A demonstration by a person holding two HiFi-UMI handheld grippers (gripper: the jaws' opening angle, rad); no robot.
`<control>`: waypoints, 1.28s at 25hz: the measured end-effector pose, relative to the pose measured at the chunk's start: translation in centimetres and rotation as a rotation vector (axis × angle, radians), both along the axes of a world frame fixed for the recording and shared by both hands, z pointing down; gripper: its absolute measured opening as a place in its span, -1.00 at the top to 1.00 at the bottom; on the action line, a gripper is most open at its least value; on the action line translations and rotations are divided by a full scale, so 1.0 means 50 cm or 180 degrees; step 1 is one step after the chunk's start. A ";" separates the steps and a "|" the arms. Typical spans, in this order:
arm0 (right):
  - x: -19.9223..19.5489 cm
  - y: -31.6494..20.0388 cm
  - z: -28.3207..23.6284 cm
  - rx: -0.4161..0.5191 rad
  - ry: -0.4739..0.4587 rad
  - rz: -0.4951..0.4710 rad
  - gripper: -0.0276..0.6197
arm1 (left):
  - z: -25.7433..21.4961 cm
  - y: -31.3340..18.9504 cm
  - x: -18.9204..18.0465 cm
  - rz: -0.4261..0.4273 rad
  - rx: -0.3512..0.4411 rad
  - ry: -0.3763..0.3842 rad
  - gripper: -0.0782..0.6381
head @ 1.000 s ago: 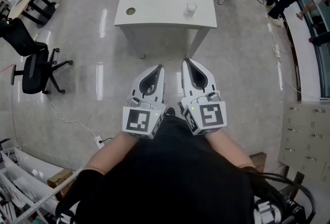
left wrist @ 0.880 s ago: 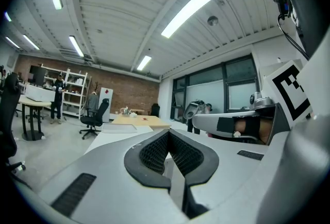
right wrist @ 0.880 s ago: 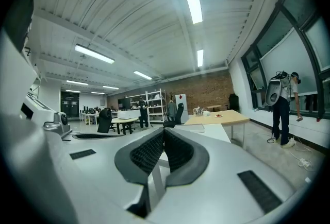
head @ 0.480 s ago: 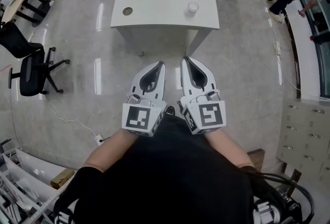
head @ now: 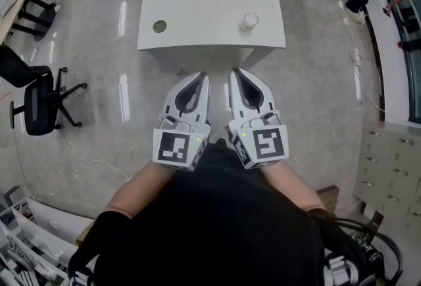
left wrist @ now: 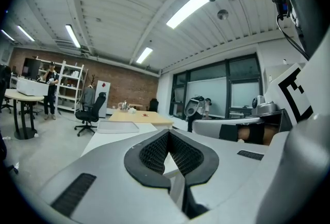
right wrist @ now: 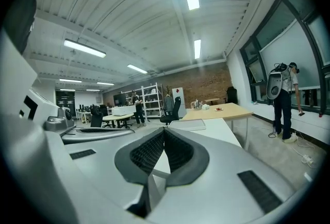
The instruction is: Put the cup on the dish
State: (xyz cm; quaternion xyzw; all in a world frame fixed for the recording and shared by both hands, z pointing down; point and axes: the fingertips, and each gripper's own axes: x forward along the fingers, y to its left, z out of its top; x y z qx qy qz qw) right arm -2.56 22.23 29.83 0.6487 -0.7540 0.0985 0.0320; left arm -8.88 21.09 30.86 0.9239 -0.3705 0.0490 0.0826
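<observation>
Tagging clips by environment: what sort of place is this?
Probably an open-plan office or lab workspace: a white desk on a polished floor, a black swivel chair, and metal shelving by a brick wall.

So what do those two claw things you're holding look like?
The left claw and right claw are white pointed shells, a bit like beaks, with black mesh pads inside. Each one carries a cube with black-and-white square markers and a small green light. The person wears a black top.

Left tool [head: 199,77], right tool [head: 236,73]: jaws together
</observation>
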 end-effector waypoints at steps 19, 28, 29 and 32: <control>-0.003 -0.265 -0.028 0.0084 0.0241 0.0281 0.88 | -0.023 -0.298 -0.012 0.0263 0.0067 0.0112 0.76; 0.078 -0.301 -0.014 0.0021 0.0247 0.0332 0.88 | -0.006 -0.335 0.064 0.0321 -0.0006 0.0096 0.77; 0.090 -0.306 -0.010 0.0004 0.0239 0.0330 0.88 | -0.004 -0.341 0.075 0.0313 -0.0008 0.0077 0.77; 0.130 -0.320 -0.003 -0.0013 0.0227 0.0282 0.88 | -0.003 -0.351 0.116 0.0280 -0.0002 0.0026 0.77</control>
